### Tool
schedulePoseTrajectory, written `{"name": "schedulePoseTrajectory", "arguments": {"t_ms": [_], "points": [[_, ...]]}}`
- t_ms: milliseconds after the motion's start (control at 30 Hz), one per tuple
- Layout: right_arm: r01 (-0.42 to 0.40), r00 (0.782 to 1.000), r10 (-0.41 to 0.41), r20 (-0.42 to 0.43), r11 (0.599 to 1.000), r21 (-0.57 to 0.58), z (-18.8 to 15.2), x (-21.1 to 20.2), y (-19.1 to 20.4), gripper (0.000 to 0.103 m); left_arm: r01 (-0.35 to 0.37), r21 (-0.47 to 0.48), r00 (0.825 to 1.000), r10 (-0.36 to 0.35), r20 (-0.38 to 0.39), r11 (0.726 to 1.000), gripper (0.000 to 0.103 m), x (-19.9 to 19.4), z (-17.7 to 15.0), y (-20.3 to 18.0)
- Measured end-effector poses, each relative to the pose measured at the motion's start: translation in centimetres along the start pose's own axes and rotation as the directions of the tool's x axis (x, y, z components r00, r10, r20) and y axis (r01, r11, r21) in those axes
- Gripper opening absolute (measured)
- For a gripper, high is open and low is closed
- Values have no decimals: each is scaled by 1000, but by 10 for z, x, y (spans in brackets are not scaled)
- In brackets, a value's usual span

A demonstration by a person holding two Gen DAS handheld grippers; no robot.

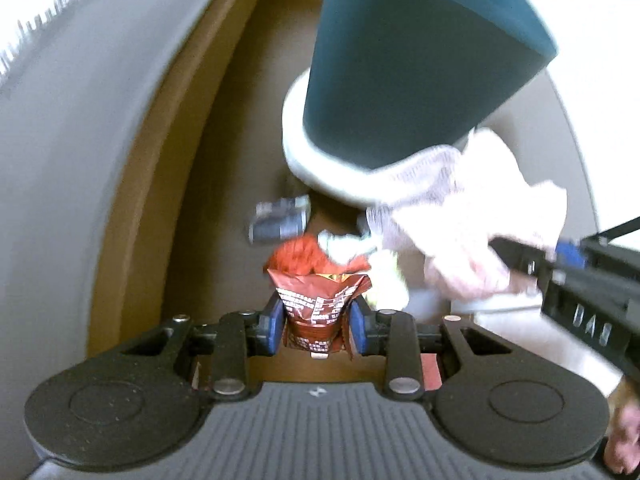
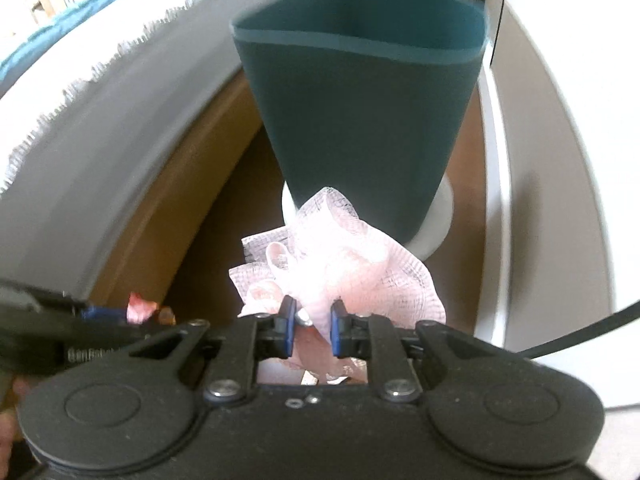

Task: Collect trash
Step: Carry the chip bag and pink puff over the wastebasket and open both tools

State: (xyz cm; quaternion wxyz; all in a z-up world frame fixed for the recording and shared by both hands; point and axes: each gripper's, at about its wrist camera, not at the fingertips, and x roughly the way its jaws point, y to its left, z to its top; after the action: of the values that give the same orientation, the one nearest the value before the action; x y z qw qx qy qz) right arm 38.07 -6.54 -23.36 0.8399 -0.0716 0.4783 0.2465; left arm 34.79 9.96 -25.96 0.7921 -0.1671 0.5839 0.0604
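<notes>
Left gripper (image 1: 318, 322) clamped on a red snack wrapper (image 1: 316, 300); white print on it too small to read. Right gripper (image 2: 313, 326) pinches a pink mesh wad (image 2: 340, 272), which hides most of what lies below. Teal bin (image 2: 360, 112) stands just beyond, on a white base (image 2: 438, 220); its rim is cut off in the left view. Blurred dark can (image 1: 280, 220) and pale crumpled scraps (image 1: 348, 246) lie on the brown floor (image 1: 224, 200) near the bin. Right gripper body (image 1: 588, 300) shows partial lettering, unreadable.
</notes>
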Motion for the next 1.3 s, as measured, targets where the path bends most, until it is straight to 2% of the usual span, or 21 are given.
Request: {"name": "schedulePoseTrajectory", "arguments": {"t_ms": [167,367,500,633,800,933,1300], "points": [[9,996,-7,93,1000,-20,17,-50,5,15,30,-9,992,-29,126,1000,32,-57,29,-10],[41,978,-29,205,998,-56,50,-92,2,15,59,-22,967,-52,248,998,32,-109,80,-21],[68,960,-46,275,995,-72,80,-110,-6,15,62,1,946,-59,319,998,32,-129,118,-36],[97,945,-68,319,992,-75,109,-109,-17,15,69,40,930,-79,360,997,32,-137,154,-50],[131,941,-97,324,988,-84,141,-83,-31,15,71,71,930,-92,356,995,32,-122,196,-72],[150,948,-111,298,982,-112,149,-57,-31,15,52,99,938,-83,336,994,32,-89,219,-83],[145,976,-110,186,971,-191,152,20,-32,15,-2,143,976,-29,214,990,33,13,234,-94]]}}
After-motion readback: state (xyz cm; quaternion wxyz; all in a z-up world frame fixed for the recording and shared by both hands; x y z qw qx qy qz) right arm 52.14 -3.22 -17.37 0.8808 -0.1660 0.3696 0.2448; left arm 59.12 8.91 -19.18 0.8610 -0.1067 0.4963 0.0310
